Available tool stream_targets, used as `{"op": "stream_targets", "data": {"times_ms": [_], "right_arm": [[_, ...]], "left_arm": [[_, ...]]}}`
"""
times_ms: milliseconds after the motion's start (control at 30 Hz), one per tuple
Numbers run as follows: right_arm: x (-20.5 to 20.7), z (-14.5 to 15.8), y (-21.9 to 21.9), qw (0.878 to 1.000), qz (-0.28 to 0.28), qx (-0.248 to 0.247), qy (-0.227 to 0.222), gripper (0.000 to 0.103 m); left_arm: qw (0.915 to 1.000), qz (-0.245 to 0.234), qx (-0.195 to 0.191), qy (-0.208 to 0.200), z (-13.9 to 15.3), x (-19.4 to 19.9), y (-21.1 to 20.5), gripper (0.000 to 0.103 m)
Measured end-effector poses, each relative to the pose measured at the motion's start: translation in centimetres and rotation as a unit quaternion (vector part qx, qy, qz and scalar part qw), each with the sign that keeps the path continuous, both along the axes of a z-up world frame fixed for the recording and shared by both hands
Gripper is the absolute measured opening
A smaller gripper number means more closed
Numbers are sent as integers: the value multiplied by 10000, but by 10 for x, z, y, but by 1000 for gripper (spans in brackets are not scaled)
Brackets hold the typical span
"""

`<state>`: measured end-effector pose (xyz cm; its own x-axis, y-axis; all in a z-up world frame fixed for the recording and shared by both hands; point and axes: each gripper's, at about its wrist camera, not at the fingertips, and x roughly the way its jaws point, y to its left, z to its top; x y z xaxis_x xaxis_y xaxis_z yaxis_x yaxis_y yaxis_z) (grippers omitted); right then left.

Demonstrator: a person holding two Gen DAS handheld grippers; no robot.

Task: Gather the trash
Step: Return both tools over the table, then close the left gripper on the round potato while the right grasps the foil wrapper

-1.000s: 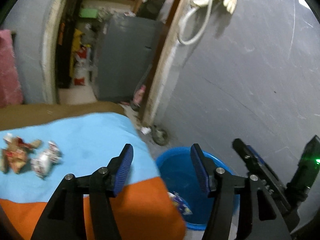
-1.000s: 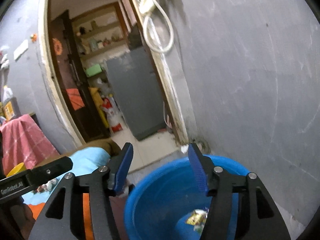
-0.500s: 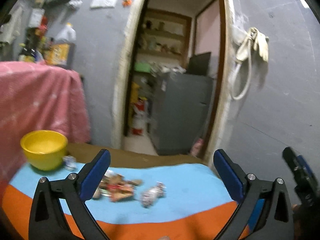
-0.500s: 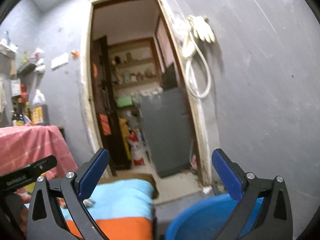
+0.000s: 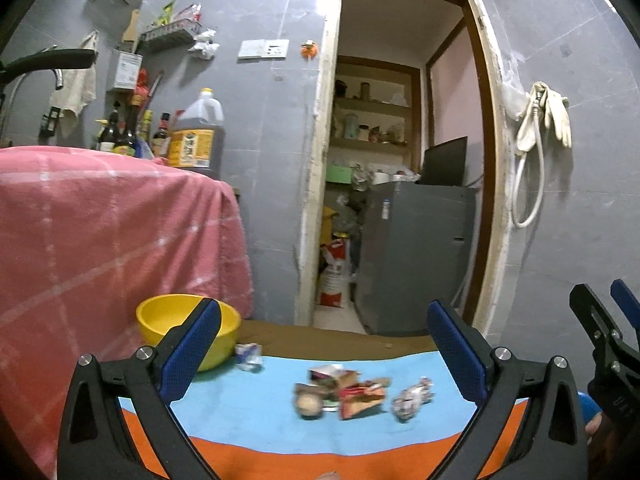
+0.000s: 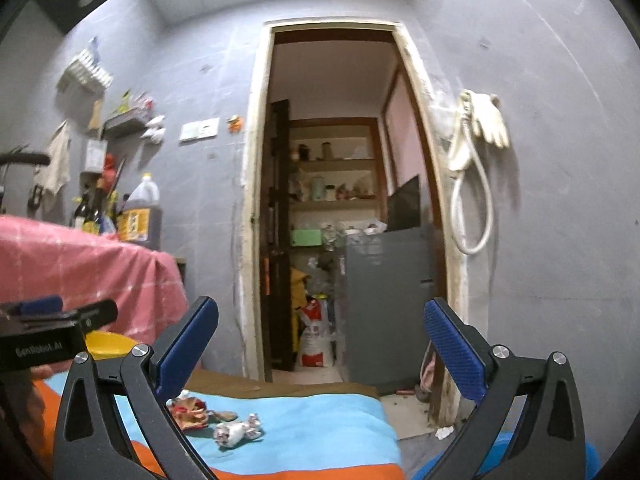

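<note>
A pile of crumpled wrappers [image 5: 344, 392] lies on the blue and orange cloth [image 5: 256, 420], with a silver foil wrapper [image 5: 412, 398] to its right and a small white carton [image 5: 248, 356] by the yellow bowl. My left gripper [image 5: 320, 352] is open and empty, above the near side of the pile. My right gripper [image 6: 320, 348] is open and empty, to the right of the wrappers [image 6: 188, 410] and the foil wrapper [image 6: 236, 432]. A sliver of the blue bin [image 6: 592, 458] shows at the lower right.
A yellow bowl [image 5: 180, 320] stands at the cloth's back left. A pink cloth [image 5: 100, 240] covers a counter on the left, with bottles and an oil jug [image 5: 196, 136] on it. A doorway [image 5: 396, 200] with a grey cabinet lies behind. A hose and gloves [image 5: 536, 128] hang on the wall.
Both grippers have opened wide, risen and swung left from over the blue bin toward the table. The wrappers now lie in front of the left gripper.
</note>
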<state>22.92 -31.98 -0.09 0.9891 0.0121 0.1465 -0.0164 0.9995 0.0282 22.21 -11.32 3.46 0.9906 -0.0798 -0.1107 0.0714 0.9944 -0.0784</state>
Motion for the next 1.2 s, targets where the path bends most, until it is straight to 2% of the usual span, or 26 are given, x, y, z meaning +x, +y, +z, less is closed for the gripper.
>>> {"op": "stream_targets", "data": {"times_ms": [267, 533, 733, 900, 1000, 1067, 1133, 1200], "right_arm": [[23, -11, 36, 9978, 294, -479, 358, 103], [44, -17, 49, 9930, 399, -648, 898, 103], [73, -25, 53, 9796, 541, -630, 1828, 103], [104, -39, 56, 9579, 615, -548, 2749, 103], [124, -51, 56, 9382, 644, -454, 3369, 103], [130, -55, 53, 9303, 708, -352, 3581, 103], [134, -58, 50, 9246, 813, -246, 3713, 102], [140, -64, 48, 9149, 942, -139, 3922, 95]], "left_arm": [[9994, 206, 204, 192, -17, 11, 39, 101], [9960, 84, 518, 717, -42, 32, 61, 101], [9895, -101, 458, 1366, -55, 55, 63, 101], [9777, -347, 507, 2009, -66, 76, 56, 101], [9657, -570, 454, 2494, -76, 92, 53, 101], [9589, -669, 361, 2735, -80, 101, 53, 100], [9496, -962, 238, 2972, -84, 110, 51, 100], [9414, -1172, 153, 3159, -88, 118, 48, 98]]}}
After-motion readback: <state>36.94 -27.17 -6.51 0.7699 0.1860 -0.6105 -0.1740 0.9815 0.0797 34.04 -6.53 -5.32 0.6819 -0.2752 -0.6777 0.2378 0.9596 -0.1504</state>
